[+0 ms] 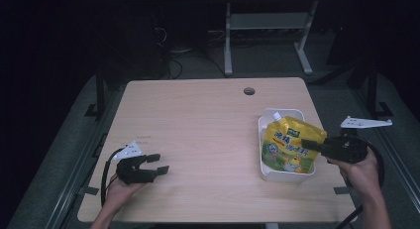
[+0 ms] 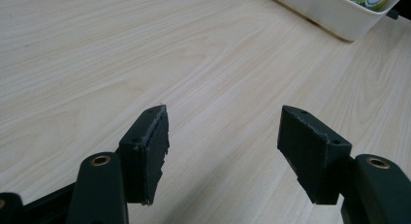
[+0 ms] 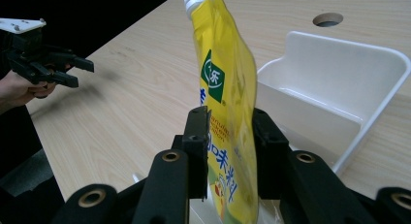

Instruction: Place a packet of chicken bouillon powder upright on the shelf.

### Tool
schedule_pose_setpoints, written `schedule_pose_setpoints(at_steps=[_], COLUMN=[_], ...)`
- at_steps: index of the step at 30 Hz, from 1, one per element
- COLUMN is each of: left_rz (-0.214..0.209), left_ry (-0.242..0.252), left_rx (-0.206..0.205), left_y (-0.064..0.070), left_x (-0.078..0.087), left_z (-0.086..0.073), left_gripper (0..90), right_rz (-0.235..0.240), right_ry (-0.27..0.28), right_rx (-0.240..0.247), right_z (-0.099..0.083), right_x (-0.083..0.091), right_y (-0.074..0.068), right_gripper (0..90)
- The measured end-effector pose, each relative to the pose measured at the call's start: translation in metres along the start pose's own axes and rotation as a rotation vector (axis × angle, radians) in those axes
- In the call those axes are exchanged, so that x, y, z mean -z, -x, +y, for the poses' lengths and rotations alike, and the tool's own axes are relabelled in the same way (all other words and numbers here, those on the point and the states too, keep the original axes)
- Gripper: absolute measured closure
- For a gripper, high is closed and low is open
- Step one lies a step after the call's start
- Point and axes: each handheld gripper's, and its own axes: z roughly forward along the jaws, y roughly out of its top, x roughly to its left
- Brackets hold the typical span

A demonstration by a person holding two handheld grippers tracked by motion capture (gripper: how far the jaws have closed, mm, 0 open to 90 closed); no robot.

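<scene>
Your right claw [image 3: 228, 136] pinches the yellow spouted pouch [image 3: 225, 83], its two black jaws pressed against the pouch's flat sides near the lower half. In the high view that right claw [image 1: 311, 143] reaches in from the right edge of the tabletop [image 1: 198, 120], and the pouch [image 1: 289, 144] sits over the white bin [image 1: 270, 173], with its white spout toward the far left corner of the bin. In the right gripper view the pouch stands upright with the spout at the top, and the white bin [image 3: 339, 88] lies behind and to the right of it; whether the pouch's bottom touches the bin floor cannot be told.

Your left claw [image 1: 159, 163] is spread wide with nothing between its jaws, held by your left hand [image 1: 121, 189] near the near left part of the tabletop, well apart from the bin. In the left gripper view the left claw [image 2: 223, 132] points across bare wood grain toward the bin [image 2: 334, 13] at the far right. A round cable hole [image 1: 249, 91] sits near the far edge.
</scene>
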Motion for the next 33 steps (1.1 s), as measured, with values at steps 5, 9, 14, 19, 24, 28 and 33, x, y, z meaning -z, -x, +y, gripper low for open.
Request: schedule_pose_setpoints(at_steps=[5, 9, 14, 19, 24, 28, 33], left_rz=[0.001, 0.001, 0.001, 0.000, -0.001, -0.001, 0.000], left_ry=[-0.007, -0.005, -0.006, -0.009, -0.009, -0.006, -0.004], left_rx=[-0.003, -0.001, -0.001, -0.002, 0.000, 0.003, 0.003], left_y=[0.000, 0.000, 0.000, 0.000, 0.000, 0.000, 0.001], left_x=[0.000, -0.001, 0.000, -0.001, -0.001, -0.002, -0.001], left_z=[0.000, 0.000, 0.000, 0.000, 0.000, -0.001, -0.001], left_gripper=[34.7, 34.5, 34.3, 34.2, 34.1, 34.1, 34.1], right_rz=[-0.005, -0.010, -0.014, -0.029, -0.036, -0.044, -0.054], right_ry=[0.010, 0.013, 0.019, 0.021, 0.030, 0.029, 0.025], right_rx=[-0.012, -0.019, -0.027, -0.035, -0.040, -0.036, -0.032], right_z=[-0.005, -0.008, -0.012, -0.017, -0.022, -0.027, -0.030], right_x=[0.001, 0.002, 0.006, 0.011, 0.018, 0.023, 0.027], right_y=[0.002, 0.004, 0.004, 0.005, 0.005, 0.003, 0.001], right_gripper=[67.3, 65.0, 62.1, 59.8, 57.4, 55.1, 52.8])
